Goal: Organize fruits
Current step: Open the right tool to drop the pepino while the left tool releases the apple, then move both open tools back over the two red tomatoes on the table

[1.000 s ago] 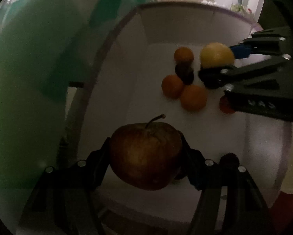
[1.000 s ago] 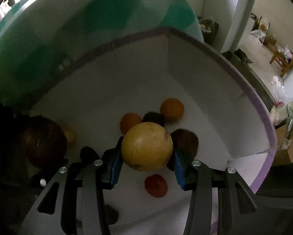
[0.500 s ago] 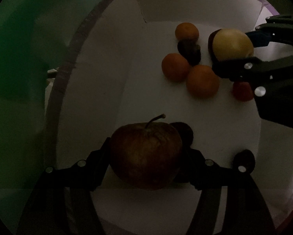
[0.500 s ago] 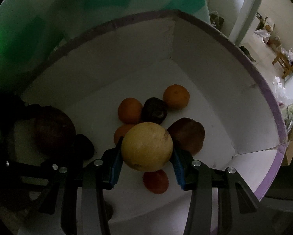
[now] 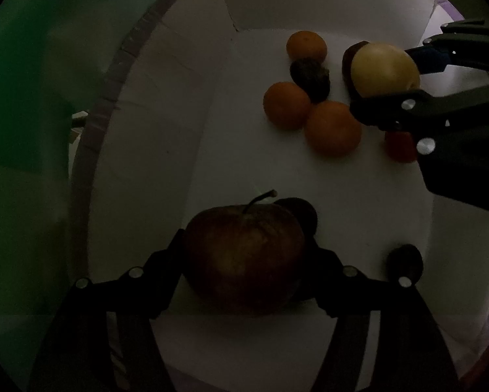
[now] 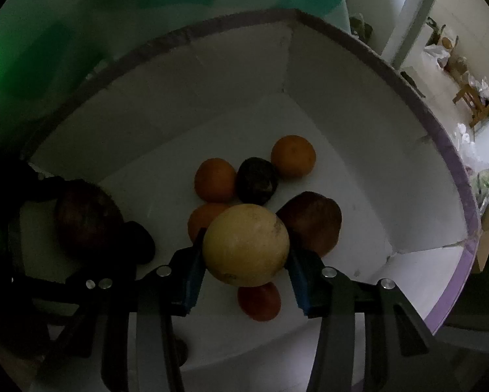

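Both grippers are inside a white box with a purple rim (image 5: pixel 113 75) (image 6: pixel 453 176). My left gripper (image 5: pixel 244 261) is shut on a dark red apple (image 5: pixel 244 258) with a stem, low over the box floor. My right gripper (image 6: pixel 246 254) is shut on a round yellow fruit (image 6: pixel 246 250), also seen in the left wrist view (image 5: pixel 383 68), above the fruit pile. On the floor lie three oranges (image 5: pixel 285 104) (image 6: pixel 293 155), a dark wrinkled fruit (image 6: pixel 257 179), a brown-red fruit (image 6: pixel 313 222) and a small red fruit (image 6: pixel 259 300).
Two small dark fruits lie on the box floor, one behind the apple (image 5: pixel 301 212) and one near the right wall (image 5: pixel 404 261). Green and white surface (image 6: pixel 81 32) lies outside the box. A room with a wooden stool (image 6: pixel 476 98) shows at far right.
Both grippers have gone lower and deeper into the box with their fruits held. The yellow fruit now hangs closer over the pile of oranges.
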